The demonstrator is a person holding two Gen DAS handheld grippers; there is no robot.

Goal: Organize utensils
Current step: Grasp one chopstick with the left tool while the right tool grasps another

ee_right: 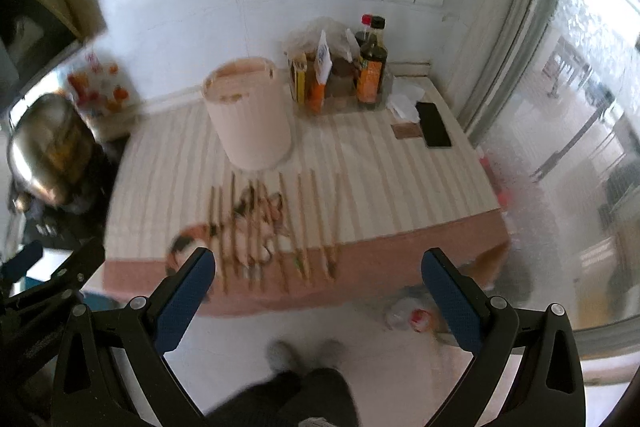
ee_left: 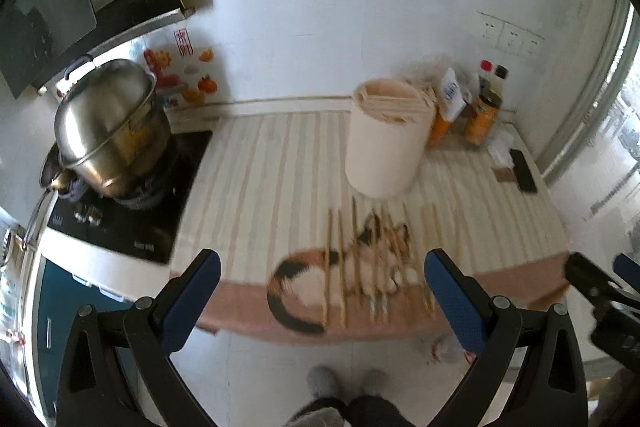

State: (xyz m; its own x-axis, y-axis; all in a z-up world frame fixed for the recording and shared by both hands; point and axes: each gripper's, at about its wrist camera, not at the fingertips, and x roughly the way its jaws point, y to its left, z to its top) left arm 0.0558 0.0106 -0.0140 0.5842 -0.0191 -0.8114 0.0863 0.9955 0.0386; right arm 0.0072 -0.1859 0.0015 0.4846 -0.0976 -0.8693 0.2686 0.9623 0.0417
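Thin wooden chopsticks (ee_left: 360, 263) lie in a row on the striped cloth with a cat picture (ee_left: 260, 187), out in front of both sets of jaws. The left gripper (ee_left: 322, 291) has its blue jaws wide apart and holds nothing. The right gripper (ee_right: 318, 289) is wide apart and empty too. Past the chopsticks stands a round cream holder (ee_left: 386, 143) with slots on top. Brown sauce bottles (ee_left: 484, 107) stand behind the holder, off to the right. A shiny steel pot (ee_left: 108, 131) sits on the black stove, far left of the jaws. A black phone (ee_right: 434, 125) lies on the cloth to the right.
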